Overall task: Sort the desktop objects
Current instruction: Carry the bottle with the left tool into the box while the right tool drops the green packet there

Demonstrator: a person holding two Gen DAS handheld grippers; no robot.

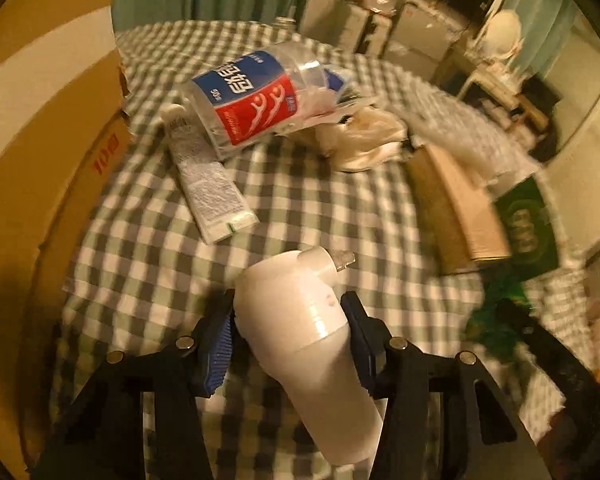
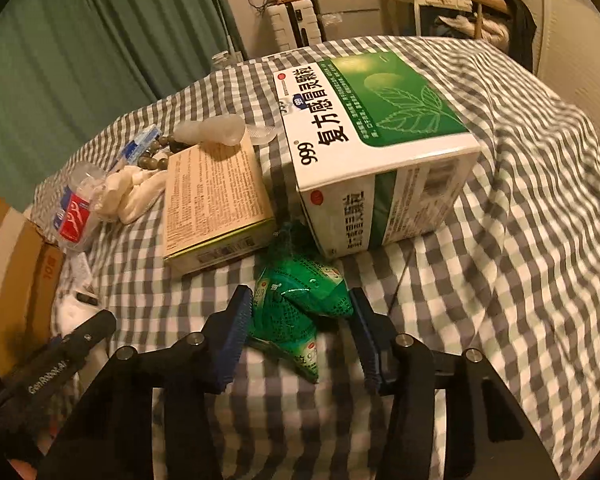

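Note:
My left gripper (image 1: 290, 320) is shut on a white plug-in charger (image 1: 300, 320), its metal prongs pointing up and right. It hangs above the checked cloth (image 1: 320, 200). Ahead lie a white tube (image 1: 208, 184), a clear floss-pick jar (image 1: 248, 100) with a blue and red label, and crumpled white plastic (image 1: 364, 136). My right gripper (image 2: 300, 328) has its pads on both sides of a bunch of green sachets (image 2: 304, 312) lying on the cloth. Behind them are a beige box (image 2: 216, 200) and a large green and white 999 medicine box (image 2: 376, 148).
A cardboard box (image 1: 40, 160) stands along the left edge of the table; it also shows in the right wrist view (image 2: 12, 264). Brown beads (image 2: 160, 152) and a clear plastic piece (image 2: 216, 132) lie behind the beige box. Green curtain and room furniture are beyond.

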